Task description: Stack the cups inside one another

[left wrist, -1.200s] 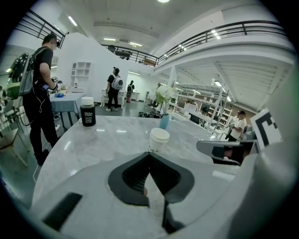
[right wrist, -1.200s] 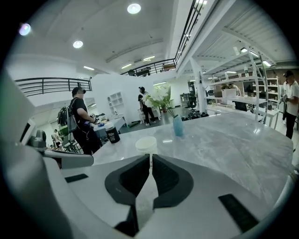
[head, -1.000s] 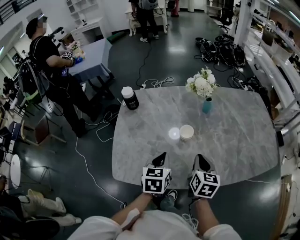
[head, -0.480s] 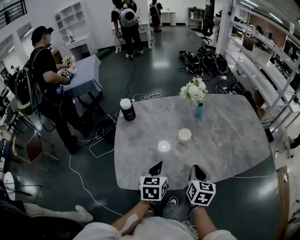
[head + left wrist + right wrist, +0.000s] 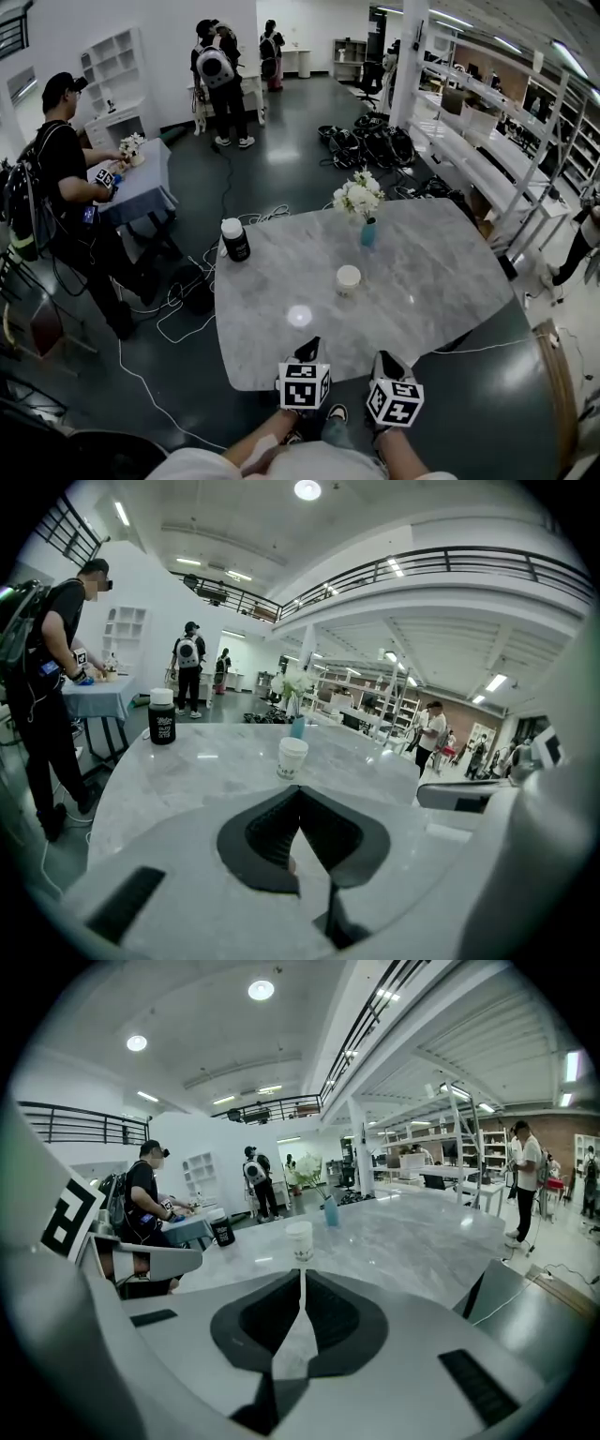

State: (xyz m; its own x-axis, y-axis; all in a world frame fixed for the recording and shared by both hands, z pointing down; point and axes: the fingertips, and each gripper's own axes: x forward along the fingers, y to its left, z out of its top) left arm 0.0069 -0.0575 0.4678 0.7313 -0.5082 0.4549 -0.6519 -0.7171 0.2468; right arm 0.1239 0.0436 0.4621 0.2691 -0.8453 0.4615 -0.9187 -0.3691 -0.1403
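Marble-grey bench [image 5: 450, 281] in head view: one white cup [image 5: 348, 278] stands upright near its middle, well apart from both claws. Dark jar [image 5: 234, 239] sits far left, blue vase [image 5: 367, 232] with white flowers [image 5: 358, 195] just beyond the cup. Left claw [image 5: 307, 349] and right claw [image 5: 386, 361] hover side by side at the near edge.

Left gripper view: left claw [image 5: 298, 791] pressed together, nothing in it, cup [image 5: 292, 758] straight ahead on the bench.

Right gripper view: right claw [image 5: 301, 1277] pressed together, empty, cup [image 5: 300, 1240] ahead, jar [image 5: 222, 1230] to its left.
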